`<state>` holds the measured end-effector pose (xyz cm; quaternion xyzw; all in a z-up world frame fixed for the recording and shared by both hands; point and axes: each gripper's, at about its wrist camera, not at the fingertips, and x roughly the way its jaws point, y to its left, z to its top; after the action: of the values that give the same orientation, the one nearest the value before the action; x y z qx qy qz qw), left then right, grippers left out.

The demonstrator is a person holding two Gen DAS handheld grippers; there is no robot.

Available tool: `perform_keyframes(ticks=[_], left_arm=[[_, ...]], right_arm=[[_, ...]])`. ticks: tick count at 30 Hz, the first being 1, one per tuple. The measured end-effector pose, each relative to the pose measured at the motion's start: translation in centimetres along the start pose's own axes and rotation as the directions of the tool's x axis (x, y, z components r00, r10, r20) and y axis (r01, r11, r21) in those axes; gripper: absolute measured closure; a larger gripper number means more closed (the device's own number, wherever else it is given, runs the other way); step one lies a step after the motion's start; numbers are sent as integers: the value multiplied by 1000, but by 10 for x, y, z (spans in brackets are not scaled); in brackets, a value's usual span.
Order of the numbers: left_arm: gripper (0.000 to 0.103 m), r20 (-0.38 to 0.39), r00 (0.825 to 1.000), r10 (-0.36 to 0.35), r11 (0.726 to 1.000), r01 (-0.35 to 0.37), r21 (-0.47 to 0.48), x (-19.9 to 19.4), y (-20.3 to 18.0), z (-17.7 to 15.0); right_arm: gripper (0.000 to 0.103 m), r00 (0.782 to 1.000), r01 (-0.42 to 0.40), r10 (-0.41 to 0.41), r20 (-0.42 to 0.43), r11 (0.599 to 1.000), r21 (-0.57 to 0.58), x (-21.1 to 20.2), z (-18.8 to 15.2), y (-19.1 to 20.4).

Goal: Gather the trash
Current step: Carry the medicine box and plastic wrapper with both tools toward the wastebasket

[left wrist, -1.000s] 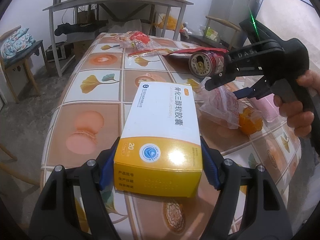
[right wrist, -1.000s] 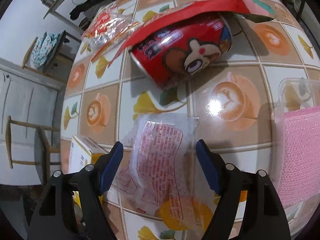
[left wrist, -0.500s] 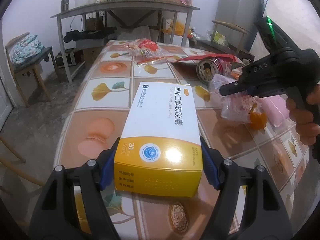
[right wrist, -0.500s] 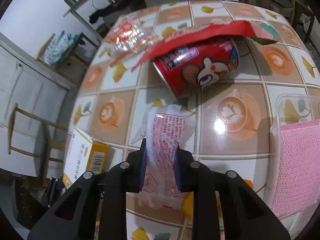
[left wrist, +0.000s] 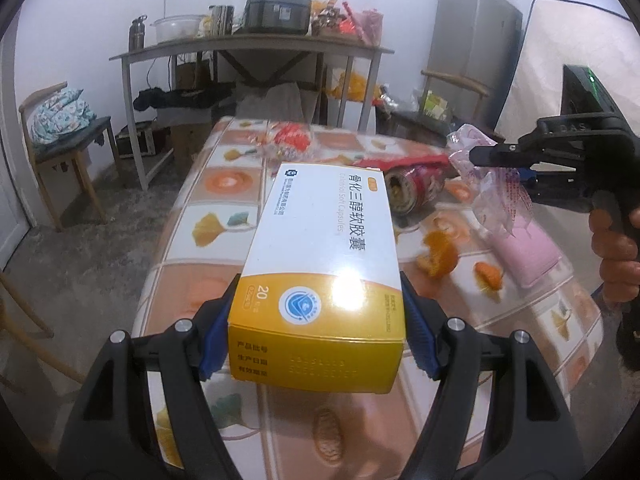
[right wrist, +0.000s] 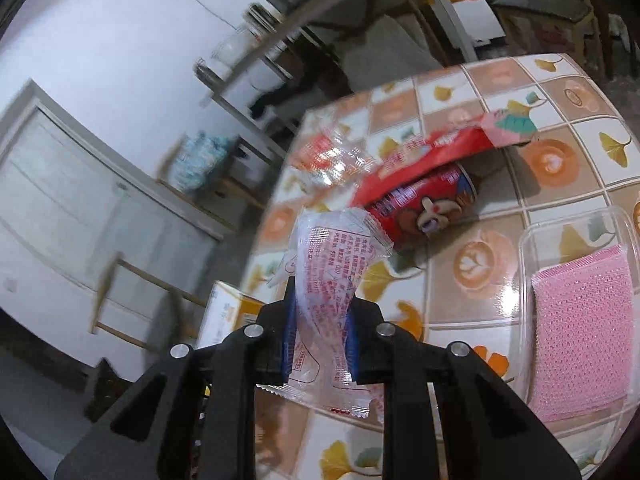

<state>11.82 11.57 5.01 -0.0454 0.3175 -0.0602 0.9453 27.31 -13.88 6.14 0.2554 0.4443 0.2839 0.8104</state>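
Left gripper [left wrist: 316,344] clamps the medicine box [left wrist: 324,264] at frame centre, right gripper [right wrist: 318,332] pinches the clear wrapper [right wrist: 332,280], both clear of the table [left wrist: 224,176] for carrying to disposal.

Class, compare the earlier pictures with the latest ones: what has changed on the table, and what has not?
The right gripper closed on the clear red-printed plastic wrapper and lifted it off the tiled tablecloth, uncovering orange peel. The left gripper still holds the white-and-yellow medicine box.

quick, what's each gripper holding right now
Left gripper: shut on the box.
Right gripper: jaws have just closed, shut on the wrapper, lifted off the table.
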Motion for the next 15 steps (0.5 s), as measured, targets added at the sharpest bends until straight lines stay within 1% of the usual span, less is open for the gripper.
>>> perform_keyframes(ticks=[3, 7, 11, 15], left_arm=[[34, 17, 1000, -21, 1000, 21, 5, -6, -8, 6], [34, 36, 998, -47, 999, 46, 29, -10, -22, 13], [34, 44, 994, -98, 994, 96, 58, -12, -43, 20], [34, 46, 986, -159, 983, 154, 103, -12, -71, 27]], right_arm=[[83, 997, -66, 65, 36, 998, 21, -21, -1, -6], [83, 991, -112, 109, 77, 993, 32, -44, -5, -12], [83, 985, -130, 125, 117, 991, 36, -72, -13, -21], [83, 979, -117, 109, 174, 993, 33, -108, -24, -36]])
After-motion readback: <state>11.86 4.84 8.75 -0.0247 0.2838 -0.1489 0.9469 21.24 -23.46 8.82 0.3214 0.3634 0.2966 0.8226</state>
